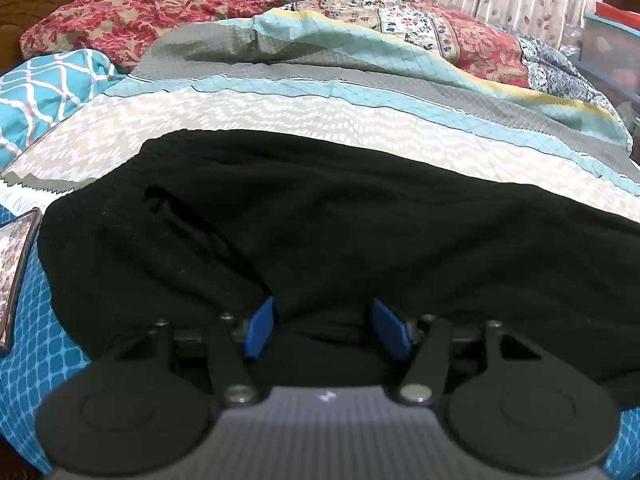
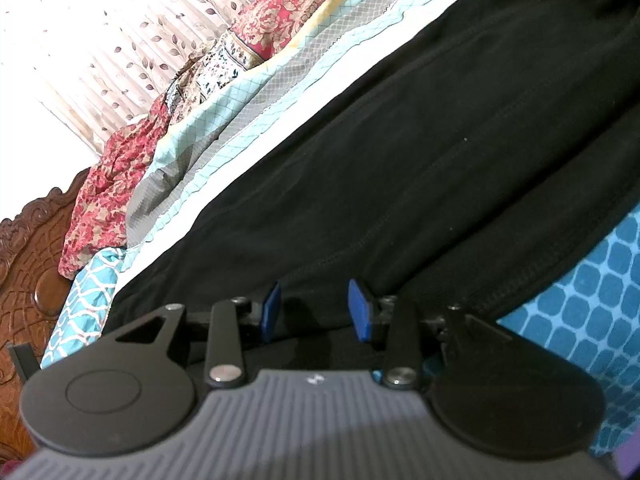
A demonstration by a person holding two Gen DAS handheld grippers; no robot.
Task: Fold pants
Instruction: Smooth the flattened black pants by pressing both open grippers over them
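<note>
The black pants lie spread across the bed, filling the middle of the left wrist view, with a pocket opening toward the left. My left gripper is open, its blue fingers pushed against the near edge of the pants with cloth lying between them. In the right wrist view the same pants run diagonally. My right gripper is open too, its blue fingers at the near hem edge, with black cloth between them.
A striped teal, grey and cream bedsheet lies under the pants. A red floral quilt is piled behind. A blue patterned cloth sits at the near edge. A carved wooden headboard and curtains stand behind.
</note>
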